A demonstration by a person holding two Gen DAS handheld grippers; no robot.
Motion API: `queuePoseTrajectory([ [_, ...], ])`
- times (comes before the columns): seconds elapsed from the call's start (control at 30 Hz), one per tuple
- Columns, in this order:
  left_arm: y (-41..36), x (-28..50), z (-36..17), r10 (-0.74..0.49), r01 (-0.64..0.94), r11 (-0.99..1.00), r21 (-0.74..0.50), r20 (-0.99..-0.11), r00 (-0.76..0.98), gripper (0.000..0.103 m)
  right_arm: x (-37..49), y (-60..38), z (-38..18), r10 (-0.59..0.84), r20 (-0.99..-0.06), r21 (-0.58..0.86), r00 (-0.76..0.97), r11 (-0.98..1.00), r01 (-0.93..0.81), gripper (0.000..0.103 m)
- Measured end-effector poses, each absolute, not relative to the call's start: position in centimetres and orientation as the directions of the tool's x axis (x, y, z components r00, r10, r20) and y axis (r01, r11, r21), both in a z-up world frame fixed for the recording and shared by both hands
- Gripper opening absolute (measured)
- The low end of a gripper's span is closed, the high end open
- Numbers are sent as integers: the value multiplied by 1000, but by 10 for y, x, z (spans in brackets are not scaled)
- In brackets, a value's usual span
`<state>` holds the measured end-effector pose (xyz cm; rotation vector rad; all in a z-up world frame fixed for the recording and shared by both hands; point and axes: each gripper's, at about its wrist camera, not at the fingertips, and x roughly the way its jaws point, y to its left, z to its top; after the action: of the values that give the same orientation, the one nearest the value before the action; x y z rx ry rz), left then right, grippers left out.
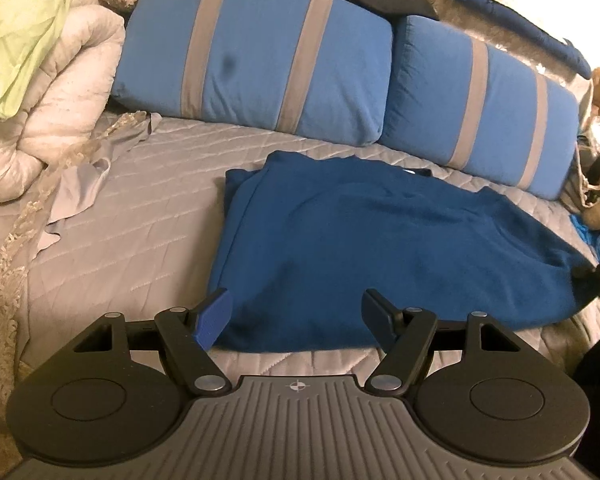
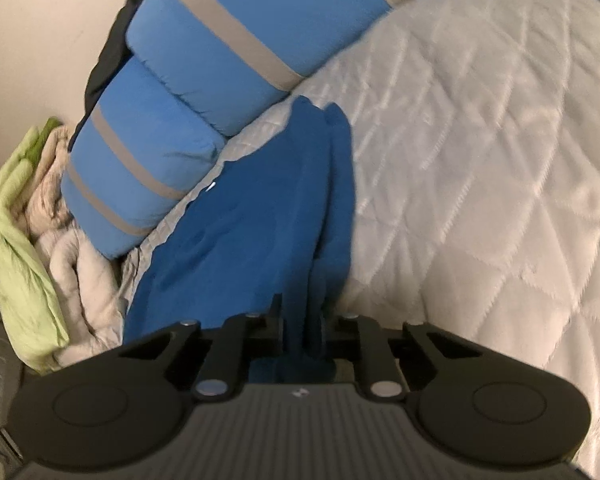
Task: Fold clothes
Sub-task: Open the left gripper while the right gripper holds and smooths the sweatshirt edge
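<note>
Through the left wrist camera, I am looking at the blue garment (image 1: 380,248) lying partly folded on the quilted grey bed (image 1: 140,216), just in front of two blue striped pillows (image 1: 260,60). My left gripper (image 1: 296,316) is hanging with its jaws spread wide over the garment's near edge, holding nothing. A crumpled beige comforter (image 1: 52,112) and a green cloth (image 1: 20,28) are sitting at the left. The garment's right end is running out toward the frame's dark edge, where I cannot make out what is gripping it.

Through the right wrist camera, which is tilted and blurred, my right gripper (image 2: 304,320) is pinching a bunched fold of the blue garment (image 2: 252,216), jaws closed on it. The fingertips are buried in fabric and hard to see. The pillows (image 2: 204,80) are lying just beyond, against the wall.
</note>
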<state>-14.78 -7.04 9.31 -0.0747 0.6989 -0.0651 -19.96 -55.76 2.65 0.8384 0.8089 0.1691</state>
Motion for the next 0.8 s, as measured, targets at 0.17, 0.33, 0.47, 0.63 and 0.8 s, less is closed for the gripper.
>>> queuePoseTrajectory([
  [0.17,-74,-148,92,-54,33,998,-45,-651,757,71,-195,-545,47,398,-583,667,708,733,136,13],
  [0.33,-68,-150,90,-22,16,1000,-15,-653,757,71,-187,-523,74,357,-565,616,744,782,92,12],
  [0.47,-60,-153,90,11,-5,1000,11,-648,762,71,-174,-494,101,339,-532,565,776,825,27,12],
  [0.63,-41,-160,90,32,-35,999,8,-651,758,71,-147,-434,138,373,-472,506,799,856,-101,12],
  [0.8,-17,-175,92,76,-88,996,15,-657,750,71,-113,-334,166,483,-418,448,769,846,-289,12],
])
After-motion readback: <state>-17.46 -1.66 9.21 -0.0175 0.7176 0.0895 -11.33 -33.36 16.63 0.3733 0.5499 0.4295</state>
